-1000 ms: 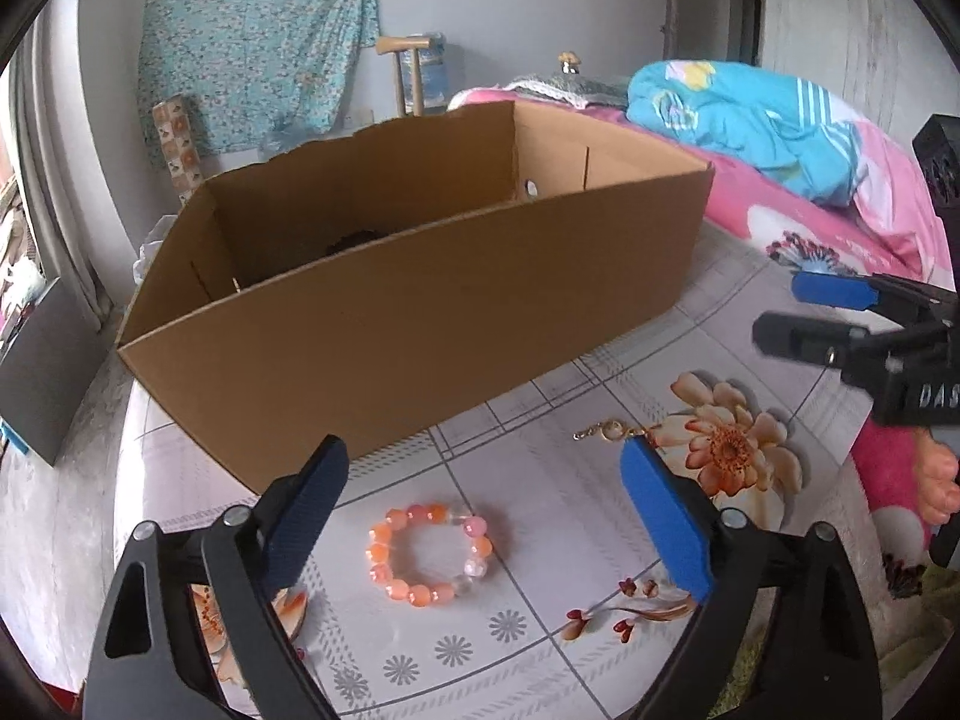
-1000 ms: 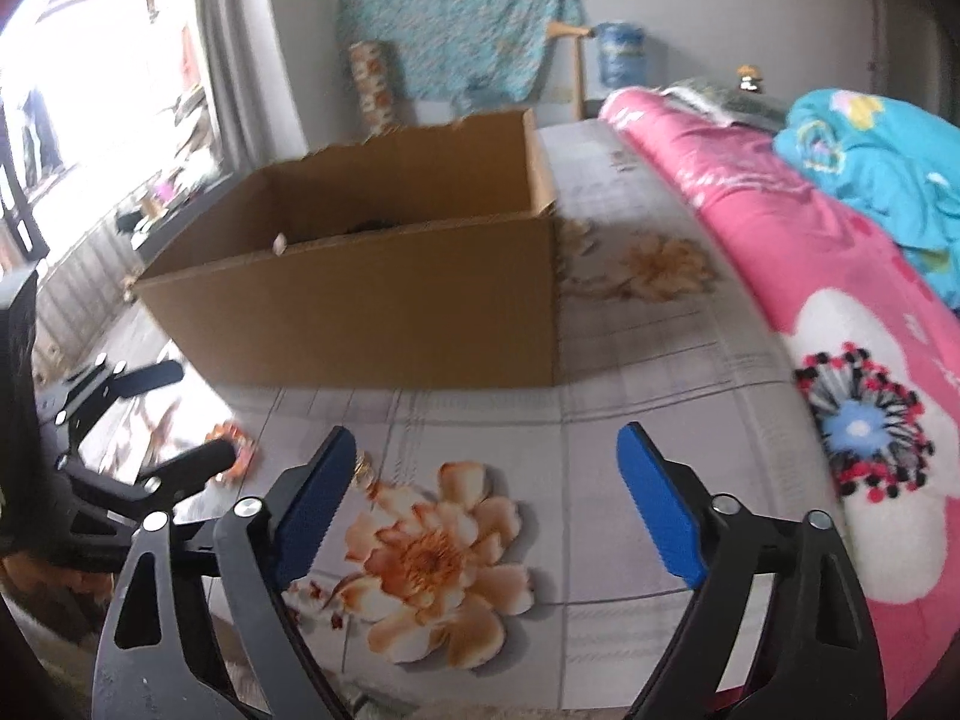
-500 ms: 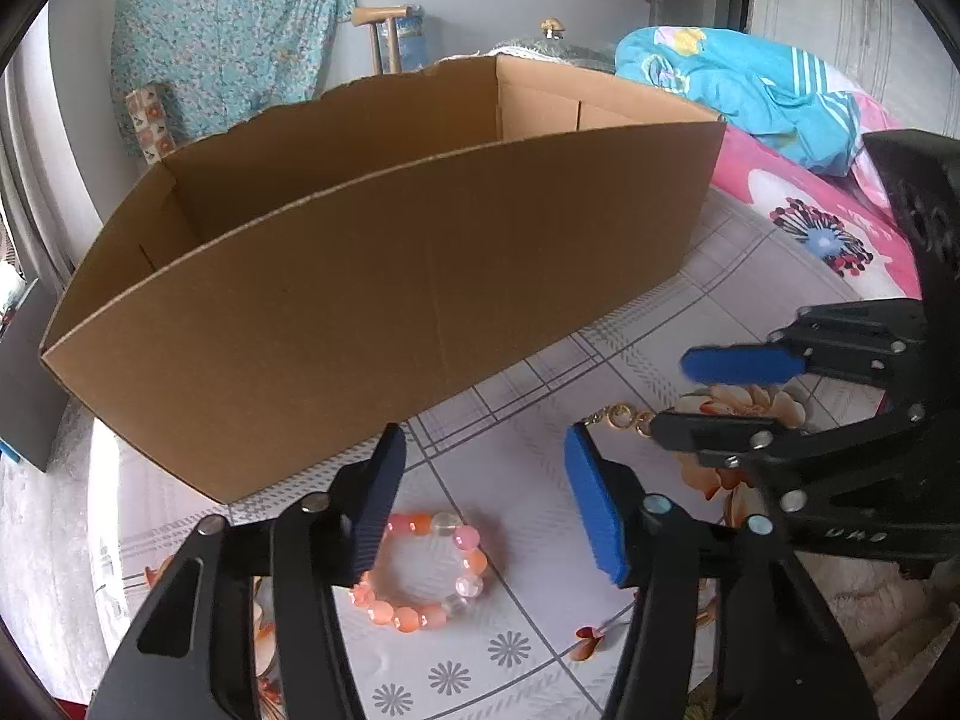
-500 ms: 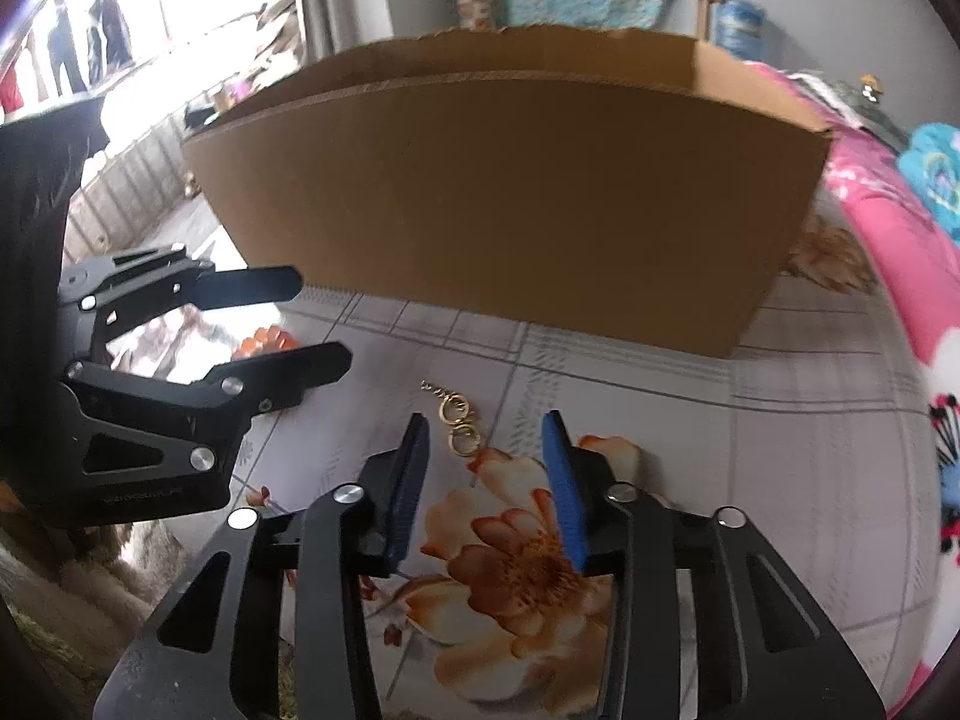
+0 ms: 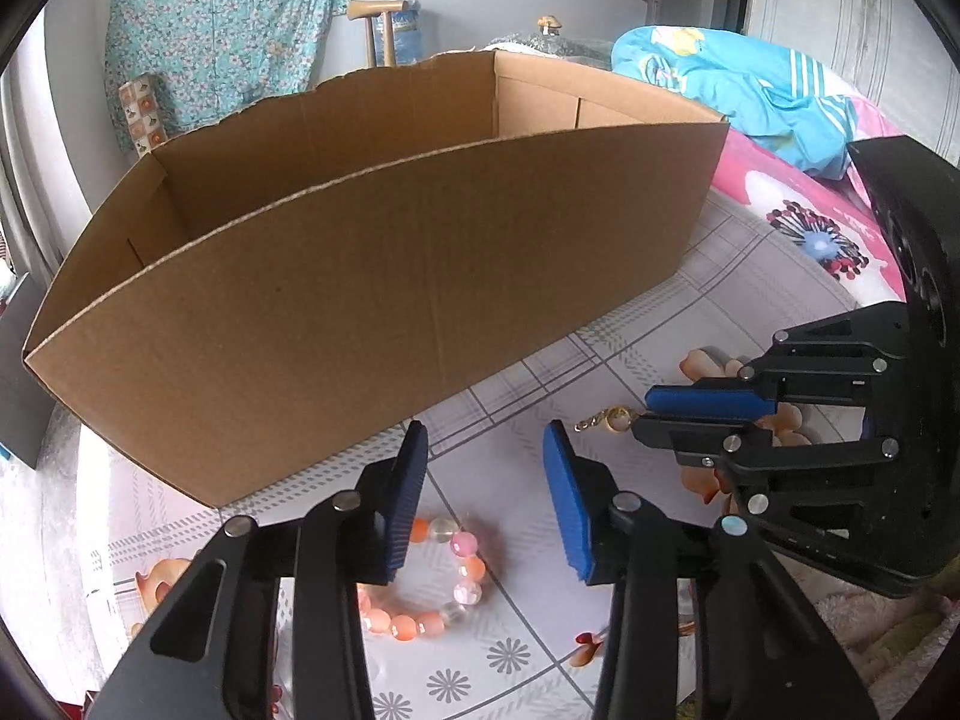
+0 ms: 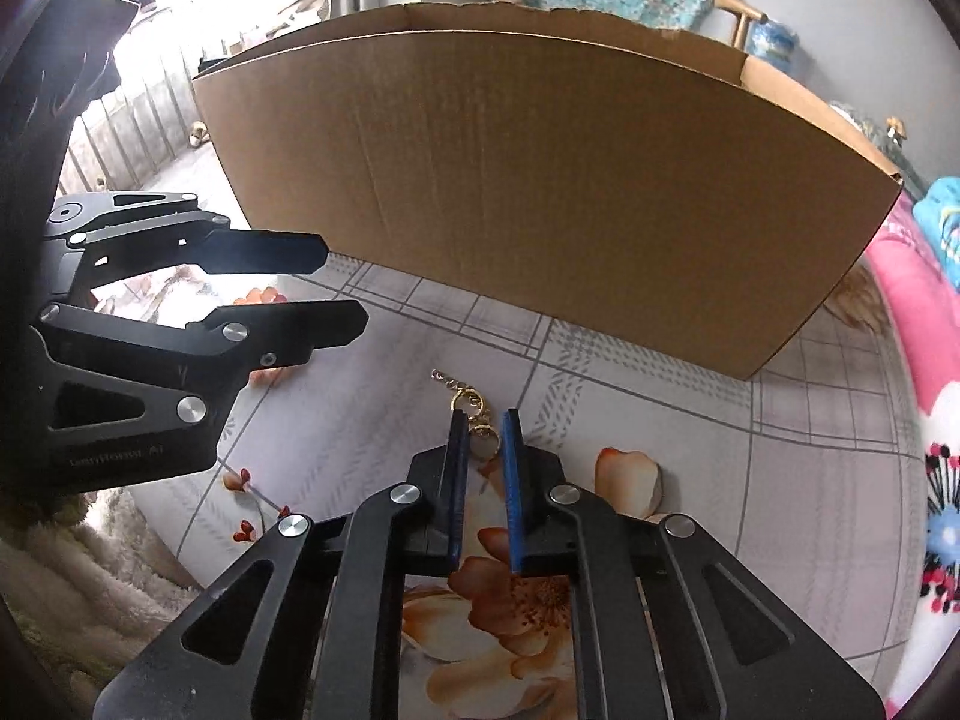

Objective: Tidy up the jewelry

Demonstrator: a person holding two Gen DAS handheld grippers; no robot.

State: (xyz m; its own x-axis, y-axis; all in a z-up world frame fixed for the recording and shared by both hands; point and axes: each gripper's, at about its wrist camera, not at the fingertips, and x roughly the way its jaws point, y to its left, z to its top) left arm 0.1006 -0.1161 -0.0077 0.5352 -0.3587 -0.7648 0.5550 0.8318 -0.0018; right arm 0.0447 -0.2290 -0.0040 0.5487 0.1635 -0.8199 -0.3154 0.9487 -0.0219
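Jewelry, two pieces, lies on the floral-cloth surface before one cardboard box [image 5: 384,276]: a gold chain [image 6: 474,414] and a bead bracelet [image 5: 432,588]. The right tongs [image 6: 483,450] have just been closing, their pads narrowly apart around the chain's rings; whether they pinch yet cannot be told. The left tongs [image 5: 486,498], also just closing, stand half open above the bracelet, holding nothing. Good practice: close fully on a ring before lifting, so the chain cannot slip.

Materials and finishes around the cardboard box [image 5: 372,300]

Box: matt, ribbed corrugated board. In front of it: a printed floral cloth [image 5: 600,630], glossy translucent beads on a bracelet [image 5: 456,576], and a shiny gold metal chain [image 6: 465,402] (black matt gripper fingers [image 6: 432,480], ribbed blue pads).
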